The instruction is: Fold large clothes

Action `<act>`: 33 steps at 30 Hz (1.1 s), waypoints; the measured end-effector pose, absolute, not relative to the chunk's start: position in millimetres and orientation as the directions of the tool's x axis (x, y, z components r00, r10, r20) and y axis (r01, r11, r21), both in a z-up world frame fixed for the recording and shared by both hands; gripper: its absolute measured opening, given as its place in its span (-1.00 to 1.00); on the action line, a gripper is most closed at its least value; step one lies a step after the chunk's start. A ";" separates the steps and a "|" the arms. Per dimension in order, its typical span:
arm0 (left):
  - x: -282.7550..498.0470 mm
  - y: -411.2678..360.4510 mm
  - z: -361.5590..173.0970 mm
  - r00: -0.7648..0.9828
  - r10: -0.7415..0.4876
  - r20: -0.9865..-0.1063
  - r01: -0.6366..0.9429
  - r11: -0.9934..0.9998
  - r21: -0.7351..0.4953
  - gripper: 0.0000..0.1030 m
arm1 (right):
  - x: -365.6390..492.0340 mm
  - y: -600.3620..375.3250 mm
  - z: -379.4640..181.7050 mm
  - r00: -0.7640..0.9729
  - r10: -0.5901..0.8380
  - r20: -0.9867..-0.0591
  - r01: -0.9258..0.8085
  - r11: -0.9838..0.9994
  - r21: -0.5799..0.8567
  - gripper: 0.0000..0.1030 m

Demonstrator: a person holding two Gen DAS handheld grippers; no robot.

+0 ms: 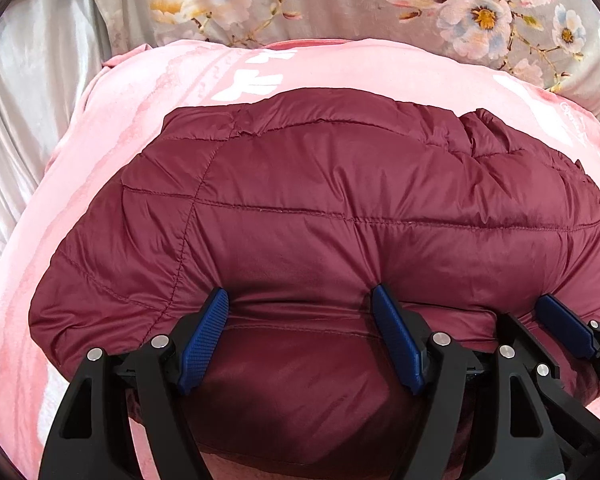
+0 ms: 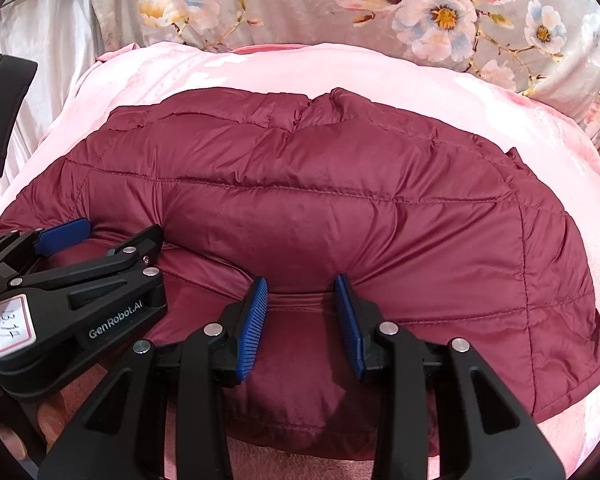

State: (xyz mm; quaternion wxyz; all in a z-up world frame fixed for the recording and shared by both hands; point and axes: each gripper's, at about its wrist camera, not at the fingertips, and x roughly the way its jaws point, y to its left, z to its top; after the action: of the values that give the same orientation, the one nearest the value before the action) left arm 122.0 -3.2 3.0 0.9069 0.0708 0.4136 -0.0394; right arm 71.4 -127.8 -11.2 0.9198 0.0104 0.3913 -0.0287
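Item, far left: a pale satin sheet (image 1: pixel 24 92) is lying in folds beside a pink plush blanket (image 1: pixel 112 128); a floral pillow (image 1: pixel 340 4) is resting along the far edge. Item, centre: a maroon quilted puffer jacket (image 1: pixel 320 184) is lying on the blanket, already doubled over, its near fold facing both tools. Left gripper (image 1: pixel 300 340): its jaws are standing wide, the blue pads (image 1: pixel 204 340) pressing into the padded near edge with a broad roll of fabric bulging between them; whether they are truly clamping it or only bearing on it cannot be told. Right gripper (image 2: pixel 302 326), just beside the left: its jaws are standing narrower, pinching a ridge of the same near fold between the pads. Handling, as judged: the jacket is looking light, soft and springy, its shell slick and shiny, so thin pinches are likely slipping out and the loft is likely pushing folds open again. Hold advised: along the stitched seams or hem edge, through both layers, hands well apart.
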 end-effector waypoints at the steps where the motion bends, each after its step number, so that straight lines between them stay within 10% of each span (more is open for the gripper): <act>1: 121.2 -4.0 2.4 0.660 -0.009 -0.751 0.129 0.986 0.102 0.41 | 71.3 -128.2 -11.3 0.694 -0.044 -0.719 0.060 0.998 -0.003 -0.34; 27: 117.1 171.7 11.8 0.528 -0.308 -0.791 -0.184 0.868 -0.461 0.33 | 56.8 -120.0 0.3 0.612 0.097 -0.785 0.018 0.991 0.136 -0.58; 33: 116.9 153.7 39.9 0.541 -0.287 -0.790 -0.108 0.908 -0.404 -0.71 | 49.7 -134.2 8.8 0.613 0.138 -0.778 0.041 0.978 0.206 -0.58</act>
State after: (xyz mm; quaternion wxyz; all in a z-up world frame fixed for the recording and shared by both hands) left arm 116.9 153.7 39.9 0.8530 -0.2077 0.4760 -0.0523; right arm 49.7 -134.2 8.8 0.8923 0.1018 0.4391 0.0274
